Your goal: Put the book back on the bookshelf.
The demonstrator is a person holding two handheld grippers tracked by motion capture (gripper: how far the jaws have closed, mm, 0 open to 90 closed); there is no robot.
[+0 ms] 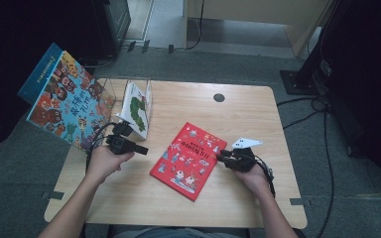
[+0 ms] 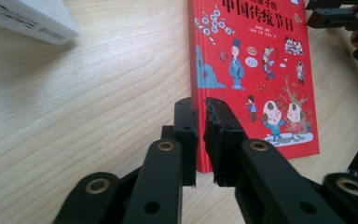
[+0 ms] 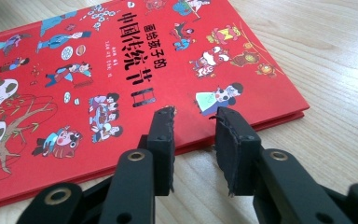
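A red picture book [image 1: 188, 159] lies flat in the middle of the wooden table [image 1: 248, 114], cover up. My left gripper [image 1: 143, 148] is held just left of the book's left edge, apart from it. In the left gripper view its jaws [image 2: 200, 119] stand almost together with nothing between them, and the red book [image 2: 256, 70] lies beyond. My right gripper [image 1: 222, 157] sits at the book's right edge. Its jaws [image 3: 196, 116] are apart, just short of the red book's edge [image 3: 121, 84], and hold nothing.
A clear stand [image 1: 144, 94] at the back left holds a white book with a green caterpillar [image 1: 136, 106]. A large blue, colourful book [image 1: 62, 96] leans off the table's left side. A round hole [image 1: 219, 97] is near the far edge. Cables [image 1: 322, 129] run on the floor.
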